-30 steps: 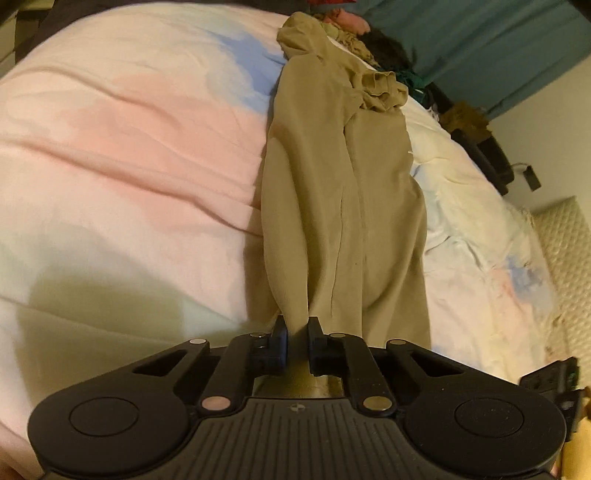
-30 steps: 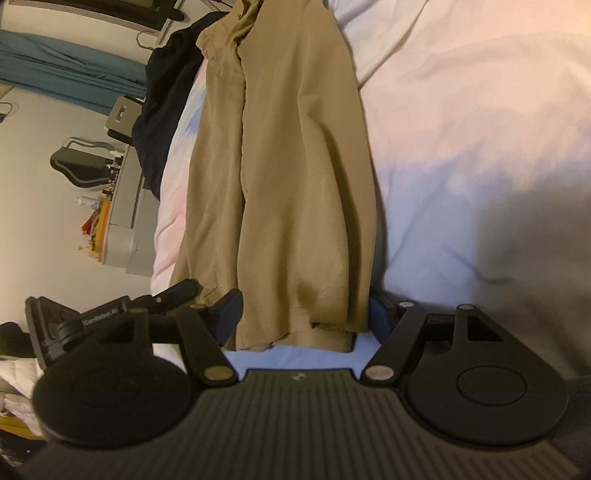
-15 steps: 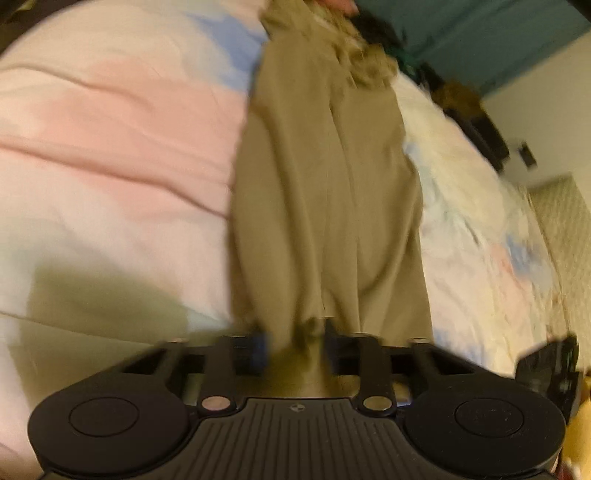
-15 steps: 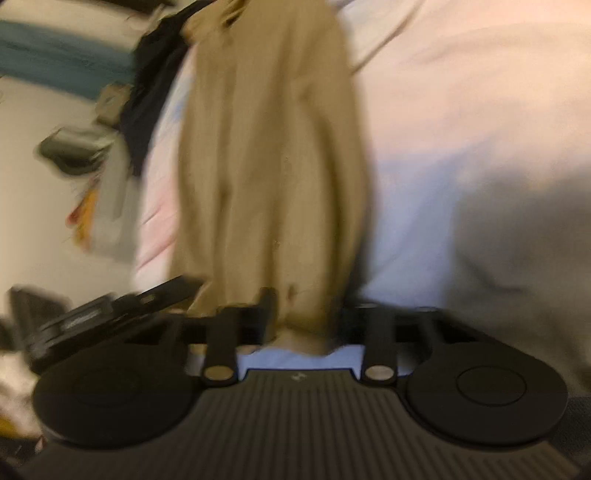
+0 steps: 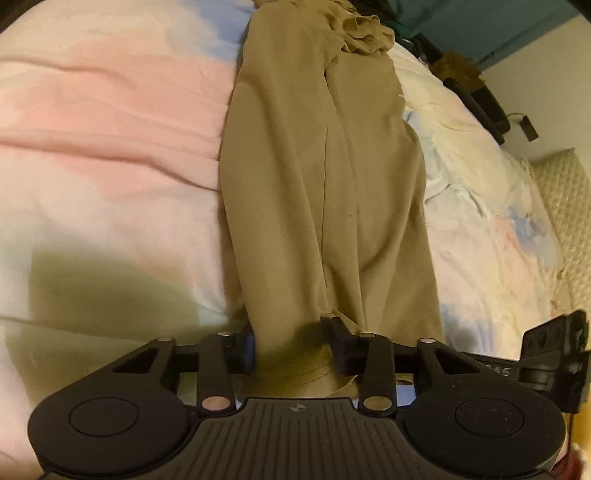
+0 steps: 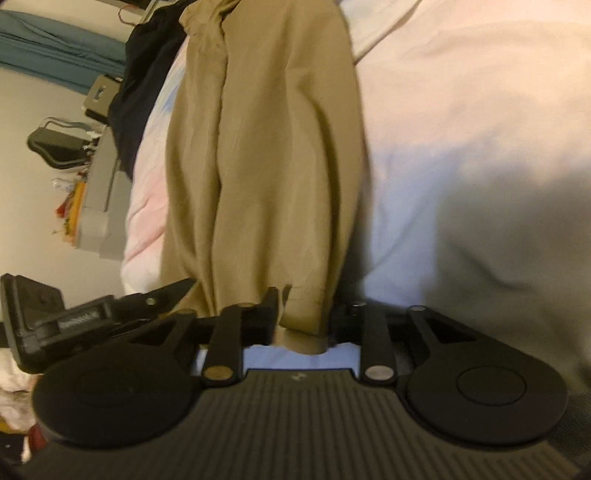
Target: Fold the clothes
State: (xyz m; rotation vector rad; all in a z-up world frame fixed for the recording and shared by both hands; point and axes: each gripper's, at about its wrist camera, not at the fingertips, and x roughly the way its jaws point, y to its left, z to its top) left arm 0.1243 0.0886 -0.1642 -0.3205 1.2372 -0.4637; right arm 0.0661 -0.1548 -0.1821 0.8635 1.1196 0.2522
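Khaki trousers (image 5: 325, 184) lie lengthwise on the bed, legs laid together, with the gathered waistband at the far end. The hem end is between the jaws of my left gripper (image 5: 290, 343), which are opening; the cloth sits loose in the gap with its hem lying below. In the right wrist view the same trousers (image 6: 266, 166) run away from my right gripper (image 6: 304, 317). A bunched hem corner is between its pads, still pinched, while those jaws are also opening. Each gripper shows at the edge of the other's view.
A pastel pink, blue and white bedspread (image 5: 110, 129) covers the bed (image 6: 461, 129). A dark garment (image 6: 147, 74) lies past the trousers on the left. A grey unit (image 6: 99, 206) and a chair (image 6: 55, 144) stand beside the bed. A teal curtain (image 5: 480, 29) hangs behind.
The left jaws have widened around the hem, and the left gripper has sunk towards the bed. The right jaws, wide apart a second ago, have come in onto the hem corner.
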